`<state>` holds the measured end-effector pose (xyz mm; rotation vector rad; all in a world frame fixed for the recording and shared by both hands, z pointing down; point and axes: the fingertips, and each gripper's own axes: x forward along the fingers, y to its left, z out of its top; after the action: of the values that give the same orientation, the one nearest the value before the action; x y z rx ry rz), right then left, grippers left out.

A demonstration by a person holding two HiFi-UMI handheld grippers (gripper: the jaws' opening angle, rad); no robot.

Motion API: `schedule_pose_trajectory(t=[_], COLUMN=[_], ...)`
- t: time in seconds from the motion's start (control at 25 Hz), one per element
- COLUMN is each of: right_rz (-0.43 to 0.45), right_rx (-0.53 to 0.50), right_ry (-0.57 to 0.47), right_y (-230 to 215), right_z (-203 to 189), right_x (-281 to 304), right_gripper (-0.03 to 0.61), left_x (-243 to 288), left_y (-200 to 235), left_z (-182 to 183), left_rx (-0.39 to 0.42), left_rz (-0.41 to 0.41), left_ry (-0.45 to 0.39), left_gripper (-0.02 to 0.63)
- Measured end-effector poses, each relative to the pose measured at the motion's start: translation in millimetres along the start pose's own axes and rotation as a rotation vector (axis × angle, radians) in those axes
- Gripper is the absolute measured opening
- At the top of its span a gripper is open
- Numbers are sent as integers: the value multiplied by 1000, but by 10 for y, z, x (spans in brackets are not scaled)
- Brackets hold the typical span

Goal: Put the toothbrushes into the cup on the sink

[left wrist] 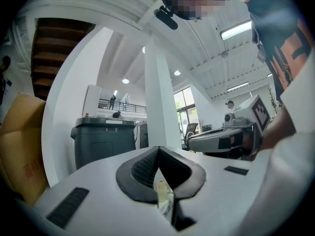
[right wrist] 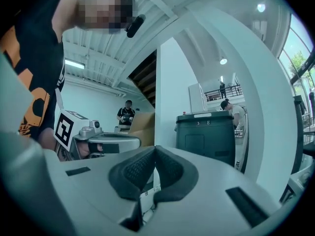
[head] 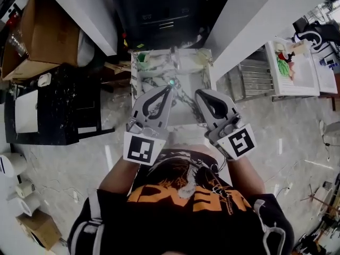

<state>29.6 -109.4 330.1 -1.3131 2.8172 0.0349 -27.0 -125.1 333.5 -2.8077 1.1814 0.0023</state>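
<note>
In the head view a white marbled sink top [head: 154,76] lies ahead of me, with a small green cup [head: 142,58] at its back left corner. I make out no toothbrush. My left gripper [head: 170,88] reaches over the sink's near half with its jaws shut; a small teal spot [head: 171,82] shows just past its tip, and I cannot tell what it is. My right gripper [head: 197,93] hangs beside it, also shut. In the left gripper view the pads [left wrist: 147,167] meet with nothing between them. The right gripper view shows its pads [right wrist: 170,170] closed the same way.
A black cabinet [head: 53,108] and a cardboard box [head: 37,31] stand to the left, with white rolls [head: 13,164] on the floor. White beams flank the sink. A metal rack [head: 255,78] and a table with books [head: 297,68] are at right. A dark bin [left wrist: 103,141] stands ahead.
</note>
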Motion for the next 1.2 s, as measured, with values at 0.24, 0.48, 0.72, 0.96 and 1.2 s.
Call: schedule_pose_trajectory(t=[0.24,0.48,0.72,0.96,1.2], right_rz=[7,32,52,38,-1], right_rx=[26,62,74,48,30], right_ry=[-36,-63,-75,-68,-49], right_y=[66,181,389,543,681], right_z=[80,112,150,187,180], right_x=[-690,-1278,-1565,-1643,-1657], right_gripper=[14,14,14,14,14], left_x=[-185,-449,-701,-823,-1019], left_y=[-723,-1236,-1550,-1724,-1621], left_z=[98,147,270,319,292], left_rx=[-56,-69,-37,-15,-32], left_rz=[40,100,116,81,94], left_ry=[17,49,57,52,54], left_gripper=[23,23,23,23,23])
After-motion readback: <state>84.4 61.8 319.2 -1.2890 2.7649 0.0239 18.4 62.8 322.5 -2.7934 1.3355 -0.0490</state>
